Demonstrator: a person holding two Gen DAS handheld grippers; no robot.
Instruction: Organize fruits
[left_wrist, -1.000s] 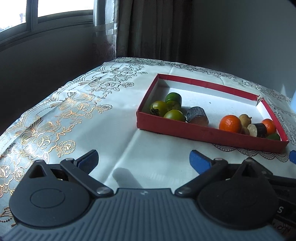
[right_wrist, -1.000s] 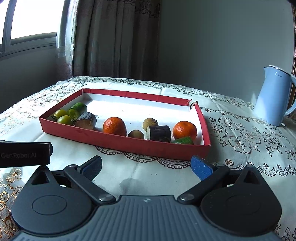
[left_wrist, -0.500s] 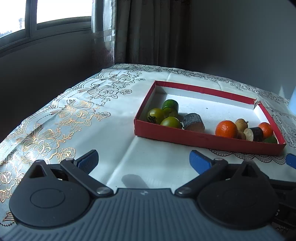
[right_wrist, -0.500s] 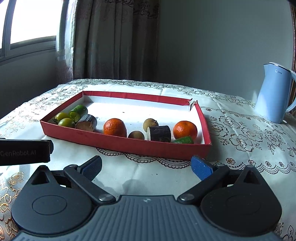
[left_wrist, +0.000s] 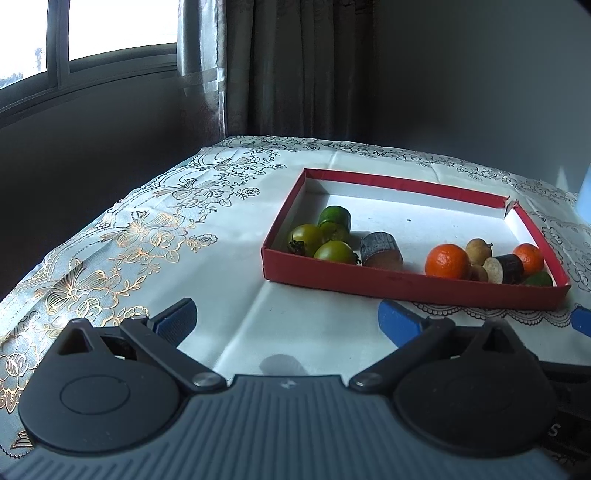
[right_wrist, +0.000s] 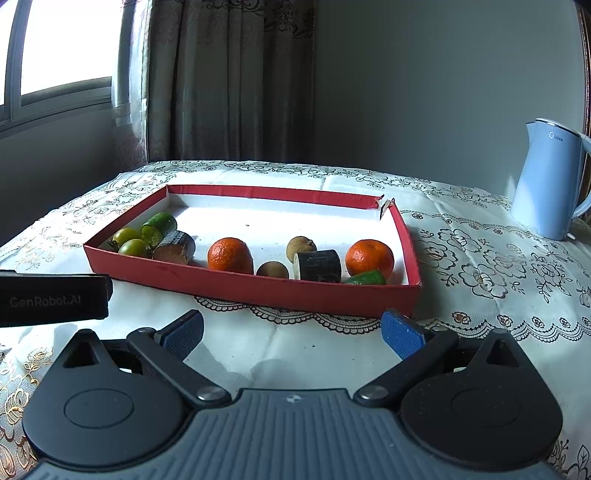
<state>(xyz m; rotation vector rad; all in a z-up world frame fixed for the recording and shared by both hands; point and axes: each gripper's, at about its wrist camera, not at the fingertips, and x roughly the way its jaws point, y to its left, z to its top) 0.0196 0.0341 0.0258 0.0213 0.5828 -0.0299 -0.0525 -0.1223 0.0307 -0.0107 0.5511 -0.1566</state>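
— Fruits sit where, starting from the biggest thing?
— On the desk (right_wrist: 480, 266), inside the red tray (right_wrist: 258, 288): two oranges (right_wrist: 230, 255) toward its near wall, green tomatoes (left_wrist: 334, 252) in its near left corner.
— And the grippers?
— Left gripper (left_wrist: 286, 319) and right gripper (right_wrist: 291, 330) both hover before the tray's near wall, jaws spread wide, holding nothing.

We are holding the left tongs (left_wrist: 286, 319) and the right tongs (right_wrist: 291, 332) side by side, level and pointing forward, each with its blue-padded fingers spread wide and gripping nothing.
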